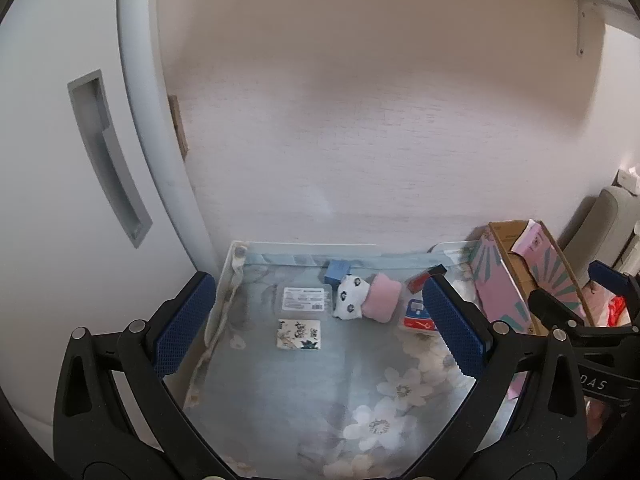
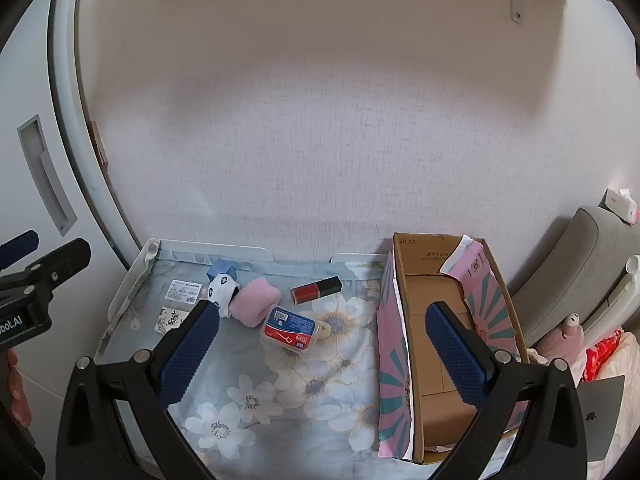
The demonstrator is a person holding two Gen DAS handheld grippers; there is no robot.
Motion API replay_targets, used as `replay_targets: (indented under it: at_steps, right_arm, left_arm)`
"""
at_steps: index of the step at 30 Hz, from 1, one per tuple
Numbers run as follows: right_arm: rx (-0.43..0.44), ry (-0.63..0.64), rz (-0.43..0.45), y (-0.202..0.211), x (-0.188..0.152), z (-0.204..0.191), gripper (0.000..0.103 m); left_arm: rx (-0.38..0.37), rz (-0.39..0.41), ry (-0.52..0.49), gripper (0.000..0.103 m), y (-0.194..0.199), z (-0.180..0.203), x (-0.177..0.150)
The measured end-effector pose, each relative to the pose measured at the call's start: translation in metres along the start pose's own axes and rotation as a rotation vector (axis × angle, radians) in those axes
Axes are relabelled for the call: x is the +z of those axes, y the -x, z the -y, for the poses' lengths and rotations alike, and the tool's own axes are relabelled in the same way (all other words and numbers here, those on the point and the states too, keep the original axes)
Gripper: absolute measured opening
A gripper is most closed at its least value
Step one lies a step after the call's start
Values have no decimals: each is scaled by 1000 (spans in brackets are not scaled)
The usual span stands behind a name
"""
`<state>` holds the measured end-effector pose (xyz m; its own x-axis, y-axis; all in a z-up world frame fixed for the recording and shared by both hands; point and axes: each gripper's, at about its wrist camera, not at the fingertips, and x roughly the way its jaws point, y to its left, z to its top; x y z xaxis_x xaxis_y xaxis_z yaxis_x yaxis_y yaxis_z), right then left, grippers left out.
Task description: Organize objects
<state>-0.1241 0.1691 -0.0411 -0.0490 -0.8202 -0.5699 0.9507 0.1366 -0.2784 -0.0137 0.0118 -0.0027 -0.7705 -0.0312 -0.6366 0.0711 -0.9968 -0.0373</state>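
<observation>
Both of your grippers hover above a small table covered in a floral cloth (image 2: 320, 392), and both are spread wide with nothing between the blue pads. Your right gripper (image 2: 320, 344) points at the table's right half; your left gripper (image 1: 320, 324) points at its left half.

The loose items lie ahead of you, toward the wall. Nearest your right gripper, just ahead and slightly left of its centre, is a clear floss-pick box (image 2: 291, 331) with a red and blue label, its long side running left to right with a slight tilt. Behind it a red and black lipstick (image 2: 316, 289) lies flat, its long axis also left to right. Further left sit a pink hair roll (image 2: 256, 300), a white spotted sock (image 2: 223, 289) touching it, a blue box (image 2: 222, 269), a labelled clear packet (image 1: 303, 298) and a small patterned card (image 1: 299, 333); these last two are closer to your left gripper.

To the right, touching the table's edge, stands an open cardboard box (image 2: 440, 320) with pink patterned sides. It looks empty. It is probably where the items go, and your right gripper is the nearer one to it.
</observation>
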Motion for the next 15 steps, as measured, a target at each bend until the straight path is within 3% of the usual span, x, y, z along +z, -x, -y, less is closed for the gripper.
replay_targets:
  at_steps: [15]
  right_arm:
    - [41,30,15,-2,-1,2,103]
  left_arm:
    - [-8,-6,31,103,2,0,-1]
